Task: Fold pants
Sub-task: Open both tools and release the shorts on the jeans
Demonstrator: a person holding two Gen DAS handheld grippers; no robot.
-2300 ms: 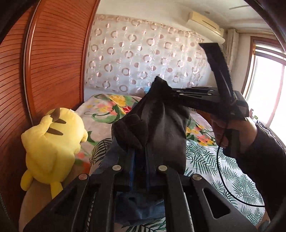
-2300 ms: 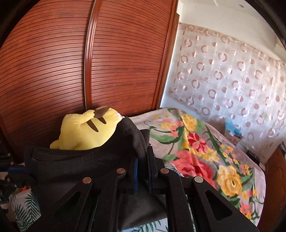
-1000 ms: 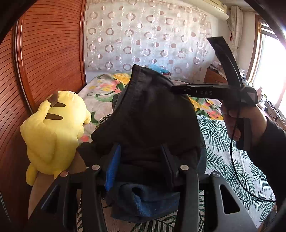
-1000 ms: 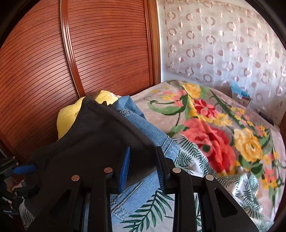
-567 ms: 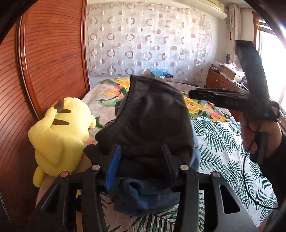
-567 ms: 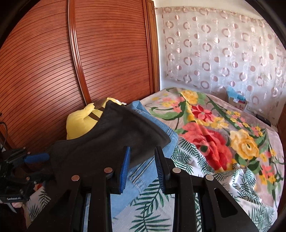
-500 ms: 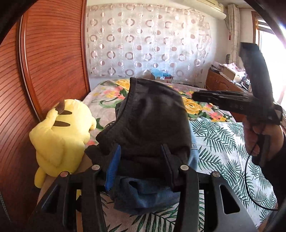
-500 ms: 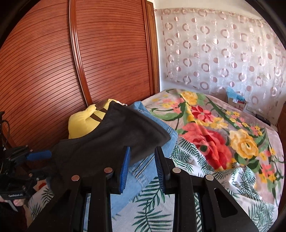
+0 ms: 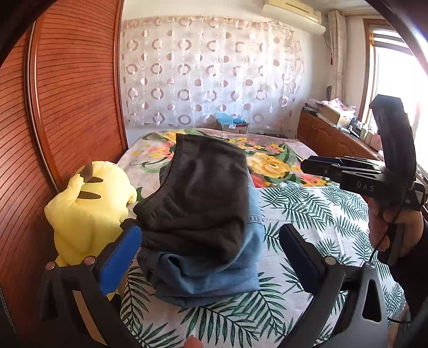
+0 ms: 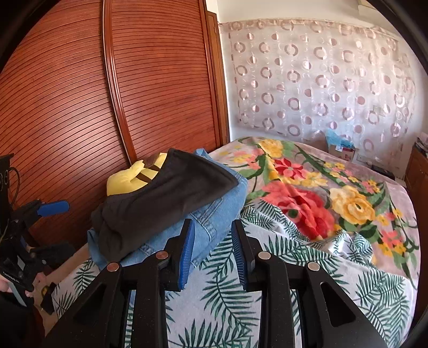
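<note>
Since the dark grey folded sweatpants [image 9: 198, 198] already sit on the folded blue jeans [image 9: 214, 278] near the bed's left edge, folding looks done; left hand-held gripper [image 9: 208, 254] is opening, touching nothing, right hand-held gripper [image 10: 212, 251] slightly apart, empty.

yellow plush toy [image 9: 91, 203], lying at the bed's edge against the wooden slatted wardrobe door [image 9: 67, 93]. leaf-print bedsheet [image 9: 315, 214] over the near part of the bed; floral blanket [image 10: 307, 182] over the far part. sheer curtain with ring pattern [image 9: 214, 75] on the back wall. small cardboard box with blue contents [image 9: 231, 123] beyond the bed. wooden cabinet [image 9: 329, 136] with clutter under the bright window [image 9: 393, 75]. air conditioner [image 9: 291, 10] high on the wall.
</note>
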